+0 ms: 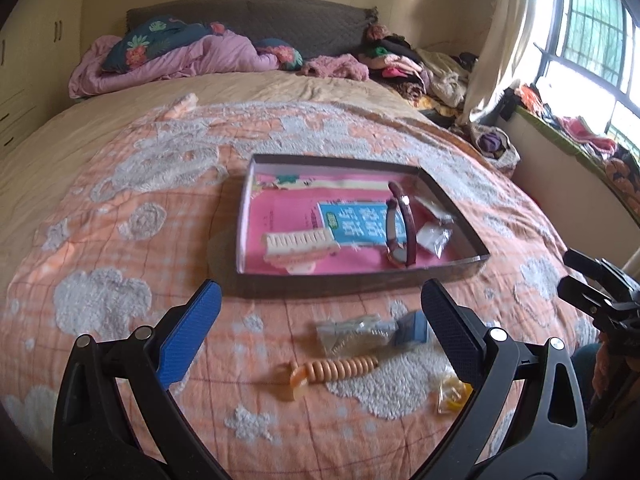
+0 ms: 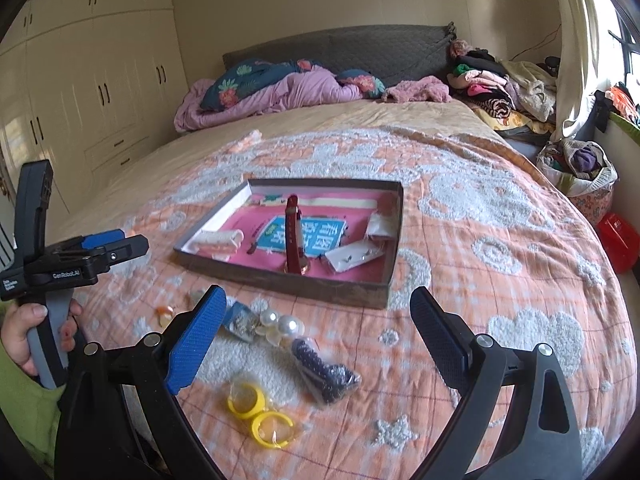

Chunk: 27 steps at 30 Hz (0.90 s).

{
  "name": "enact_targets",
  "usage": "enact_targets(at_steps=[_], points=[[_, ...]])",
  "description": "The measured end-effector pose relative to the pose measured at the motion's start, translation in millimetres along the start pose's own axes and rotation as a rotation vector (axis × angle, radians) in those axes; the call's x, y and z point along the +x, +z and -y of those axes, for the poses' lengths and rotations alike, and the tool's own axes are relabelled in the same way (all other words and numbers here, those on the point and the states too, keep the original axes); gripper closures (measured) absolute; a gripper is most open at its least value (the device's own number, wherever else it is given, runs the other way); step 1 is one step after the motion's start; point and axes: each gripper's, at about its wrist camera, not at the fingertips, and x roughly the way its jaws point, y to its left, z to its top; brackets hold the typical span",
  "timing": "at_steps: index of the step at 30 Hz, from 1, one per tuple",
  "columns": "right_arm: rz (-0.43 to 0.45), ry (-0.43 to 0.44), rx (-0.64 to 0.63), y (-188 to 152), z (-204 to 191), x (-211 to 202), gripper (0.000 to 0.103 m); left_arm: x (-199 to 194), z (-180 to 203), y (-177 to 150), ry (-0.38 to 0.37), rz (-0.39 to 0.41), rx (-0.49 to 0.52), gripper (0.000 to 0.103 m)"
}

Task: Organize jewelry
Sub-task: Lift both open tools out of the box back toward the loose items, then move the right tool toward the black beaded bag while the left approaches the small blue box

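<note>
Both grippers – left gripper & right gripper – jaws spread wide, empty, above bedspread; jewelry bags near side – tray w/ watch farther back

bare quilt lies right of the tray; packets crowd its near side.

Small bagged items just before shallow box blurred; contents not made out. Sachets inside box too small to be identified. Right gripper cut off by frame edge beside box; jaws obscured.
</note>
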Motion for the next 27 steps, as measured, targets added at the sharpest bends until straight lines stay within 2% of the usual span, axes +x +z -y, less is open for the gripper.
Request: enact_targets(at_steps=[10, 15, 19, 27], points=[[-0.123, -0.043, -0.053, -26, 6, 38, 0.011, 20, 27, -27, -0.088, -0.098, 0.092, 0.010], [-0.168, -0.045, -0.066, -36, 10, 52, 0.013, 32, 38, -34, -0.138, -0.140, 0.117, 0.032], [-0.209, -0.033, -0.072, -43, 13, 63, 0.020, 38, 48, -38, -0.174, -0.164, 0.136, 0.056], [-0.273, 0.014, -0.094, -52, 8, 85, 0.037, 51, 68, -41, -0.256, -0.211, 0.158, 0.066]])
